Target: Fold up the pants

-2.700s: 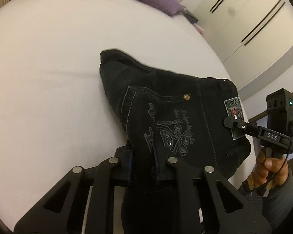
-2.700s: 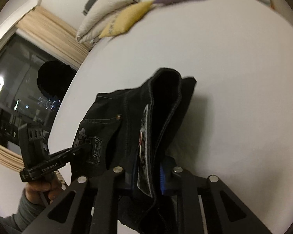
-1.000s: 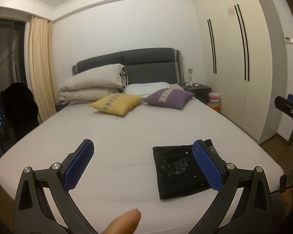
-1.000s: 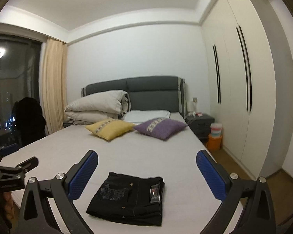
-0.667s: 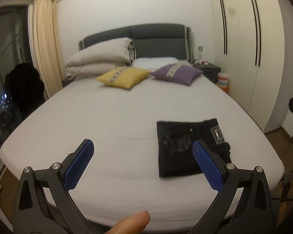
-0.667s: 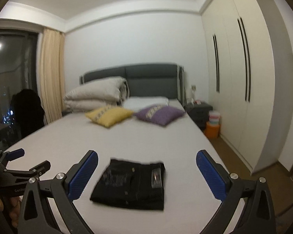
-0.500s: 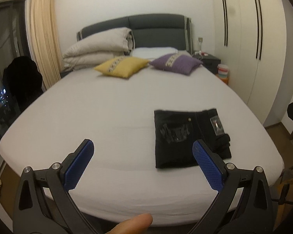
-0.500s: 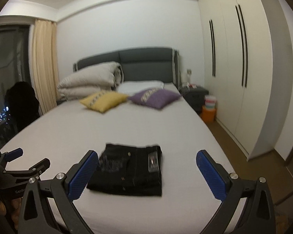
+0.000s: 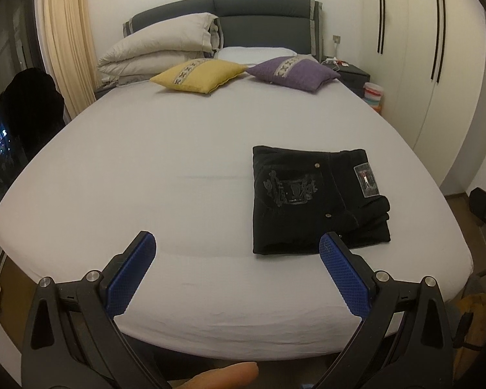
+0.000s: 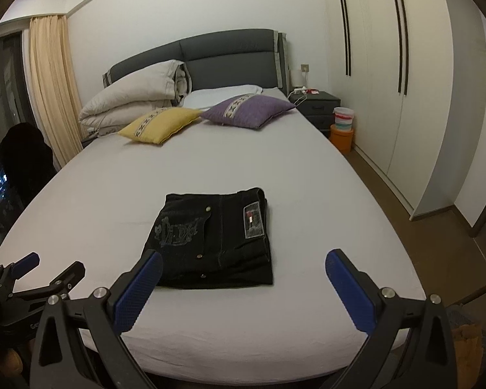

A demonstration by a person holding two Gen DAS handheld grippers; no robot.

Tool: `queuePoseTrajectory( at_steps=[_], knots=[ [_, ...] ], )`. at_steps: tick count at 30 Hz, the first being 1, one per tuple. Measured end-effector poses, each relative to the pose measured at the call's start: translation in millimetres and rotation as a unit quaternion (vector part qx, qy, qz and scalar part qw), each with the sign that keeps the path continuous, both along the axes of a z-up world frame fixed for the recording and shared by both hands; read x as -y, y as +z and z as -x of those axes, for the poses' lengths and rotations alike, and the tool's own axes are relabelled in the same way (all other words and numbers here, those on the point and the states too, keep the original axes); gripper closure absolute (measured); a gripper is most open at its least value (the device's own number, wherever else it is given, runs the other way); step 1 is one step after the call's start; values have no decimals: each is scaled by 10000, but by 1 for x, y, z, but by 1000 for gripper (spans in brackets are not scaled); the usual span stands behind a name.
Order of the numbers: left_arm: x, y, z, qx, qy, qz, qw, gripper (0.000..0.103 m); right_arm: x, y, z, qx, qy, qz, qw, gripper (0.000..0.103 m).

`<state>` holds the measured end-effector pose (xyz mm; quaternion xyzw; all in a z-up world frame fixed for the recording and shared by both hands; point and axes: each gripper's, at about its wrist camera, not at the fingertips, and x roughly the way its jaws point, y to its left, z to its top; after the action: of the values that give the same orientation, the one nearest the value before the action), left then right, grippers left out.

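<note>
The black pants [image 9: 311, 199] lie folded in a flat rectangle near the foot of the white bed [image 9: 165, 162], back pocket and label facing up. They also show in the right wrist view [image 10: 214, 240]. My left gripper [image 9: 236, 269] is open and empty, held back from the bed's foot edge, left of the pants. My right gripper [image 10: 243, 282] is open and empty, held back from the bed, with the pants between and beyond its blue pads [image 10: 136, 295]. The left gripper also shows at the left edge of the right wrist view [image 10: 45, 275].
A yellow pillow [image 9: 199, 74], a purple pillow [image 9: 293, 73] and a folded beige duvet [image 9: 158, 45] lie by the grey headboard. White wardrobes [image 10: 405, 81] line the right wall. A nightstand [image 10: 316, 103] and stacked tubs [image 10: 341, 128] stand right of the bed.
Both grippers let go of the pants, opened, and pulled back from the bed. Over the last second both views tilted slightly downward; the pants lie still.
</note>
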<state>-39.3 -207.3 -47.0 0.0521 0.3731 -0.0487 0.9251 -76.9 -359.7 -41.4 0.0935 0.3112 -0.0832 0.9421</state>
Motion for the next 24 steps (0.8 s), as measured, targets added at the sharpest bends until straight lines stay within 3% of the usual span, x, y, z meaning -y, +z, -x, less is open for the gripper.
queuePoseTrajectory(
  at_steps=[24],
  knots=[
    [1, -19, -6, -257, 8, -17, 9997, 0, -18, -12, -8, -359, 187, 65, 9992, 0]
  ],
)
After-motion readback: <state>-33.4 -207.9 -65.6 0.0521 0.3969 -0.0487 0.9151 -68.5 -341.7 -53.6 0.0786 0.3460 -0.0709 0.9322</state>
